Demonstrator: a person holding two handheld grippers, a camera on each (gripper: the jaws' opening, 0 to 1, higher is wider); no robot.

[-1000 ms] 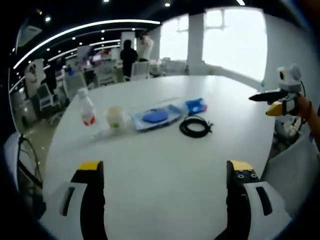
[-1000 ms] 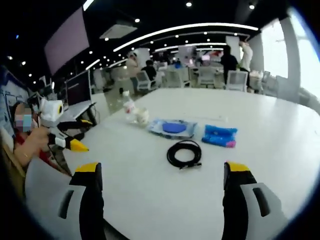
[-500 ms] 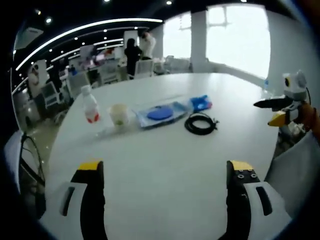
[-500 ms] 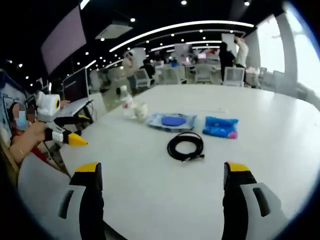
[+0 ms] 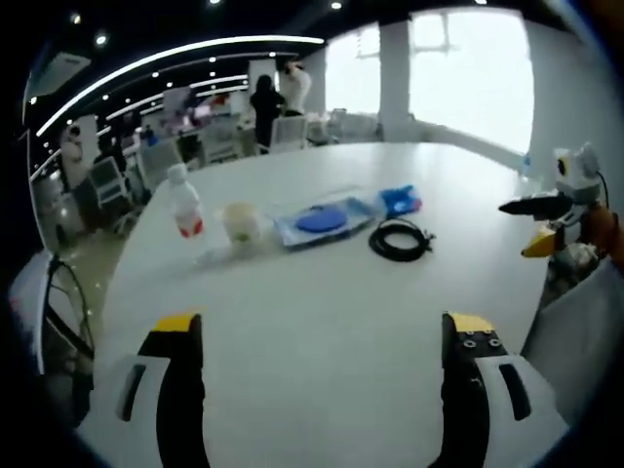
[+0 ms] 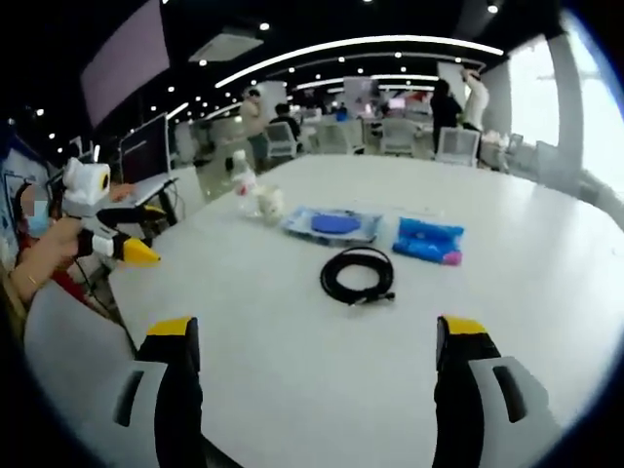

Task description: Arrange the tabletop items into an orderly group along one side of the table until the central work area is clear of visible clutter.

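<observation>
On the white table point(image 5: 312, 312) lie a clear bottle with a red label point(image 5: 184, 203), a small pale cup point(image 5: 240, 221), a clear sleeve with a blue disc point(image 5: 323, 218), a blue packet point(image 5: 401, 201) and a coiled black cable point(image 5: 400, 240). My left gripper point(image 5: 322, 336) stands open over the near table edge, well short of them. The right gripper view has the cable point(image 6: 358, 275), the packet point(image 6: 427, 240), the sleeve point(image 6: 331, 224), the cup point(image 6: 271, 203) and the bottle point(image 6: 242, 180). My right gripper point(image 6: 317, 336) is open, with nothing between its jaws.
The other gripper point(image 5: 546, 207) enters the left gripper view from the right, and its counterpart point(image 6: 102, 239) the right gripper view from the left, held by a hand. Office chairs point(image 5: 283, 132), desks and standing people point(image 5: 265, 102) lie beyond the table's far edge.
Both cameras have shifted slightly; the items sit a little to the right in the left gripper view. Nothing on the table has moved and both grippers stay open.
</observation>
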